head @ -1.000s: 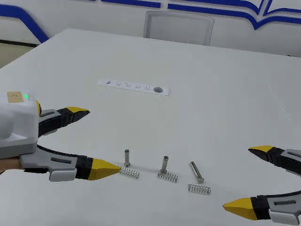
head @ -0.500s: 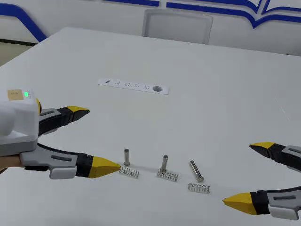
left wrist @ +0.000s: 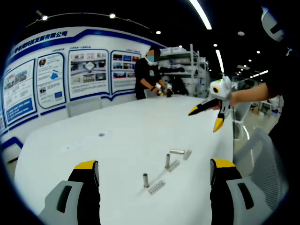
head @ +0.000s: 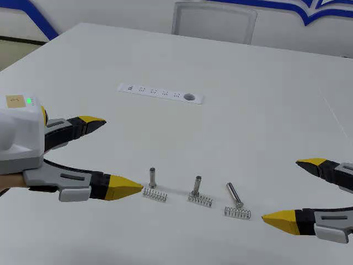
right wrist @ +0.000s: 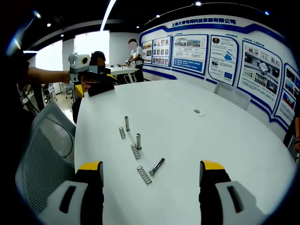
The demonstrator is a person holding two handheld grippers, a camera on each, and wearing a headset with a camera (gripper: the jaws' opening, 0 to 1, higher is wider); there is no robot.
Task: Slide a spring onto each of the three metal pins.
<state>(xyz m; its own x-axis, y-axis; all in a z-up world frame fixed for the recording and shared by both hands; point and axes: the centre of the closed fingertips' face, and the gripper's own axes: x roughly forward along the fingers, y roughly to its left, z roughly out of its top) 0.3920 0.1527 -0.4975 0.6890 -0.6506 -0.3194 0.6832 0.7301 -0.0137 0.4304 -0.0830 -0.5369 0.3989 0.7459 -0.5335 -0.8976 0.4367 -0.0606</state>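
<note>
- Left gripper (head: 123, 155): claw wide, nothing in it. It hovers over the left part of the table (head: 265, 99).
- In the head view its lower jaw tip sits just beside the left spring (head: 155, 194); can't tell if they touch.
- Right gripper (head: 281, 190): claw wide too, nothing held. It is at the right edge of the head view, near the right spring (head: 237, 212) but apart from it.
- Three pins sit in a row between the grippers. Left pin (head: 152, 176) and middle pin (head: 197, 185) stand upright; right pin (head: 234, 195) lies on its side.
- One spring lies flat on the table just in front of each pin, on the person's side. Middle spring (head: 199, 200) is close to its pin's base. No spring is on a pin yet.
- Power strip (head: 160, 93) lies further back, well apart from the pins. A chair (head: 214, 21) stands at the far edge.
</note>
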